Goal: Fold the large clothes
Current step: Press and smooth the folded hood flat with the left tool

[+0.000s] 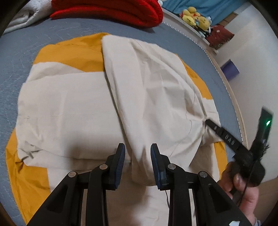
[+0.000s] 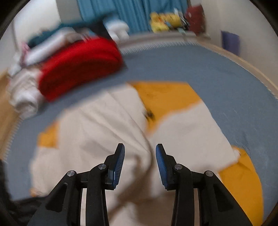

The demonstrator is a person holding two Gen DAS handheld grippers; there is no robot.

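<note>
A large cream and mustard-yellow garment [image 1: 73,107] lies spread on the grey-blue bed [image 1: 20,47]. One cream flap [image 1: 156,90] is folded over its right half. My left gripper [image 1: 138,147] is open just above the flap's near edge, with cloth between its fingers but not pinched. In the left wrist view my right gripper's fingers [image 1: 219,129] touch the flap's bunched right corner. In the blurred right wrist view my right gripper [image 2: 140,147] is open over the cream cloth [image 2: 104,132].
A folded red blanket [image 1: 111,12] and pale bedding [image 1: 26,19] lie at the far side of the bed. Yellow plush toys [image 1: 196,17] sit on a shelf beyond the bed's edge [image 1: 224,78]. A purple bin [image 1: 230,69] stands by the wall.
</note>
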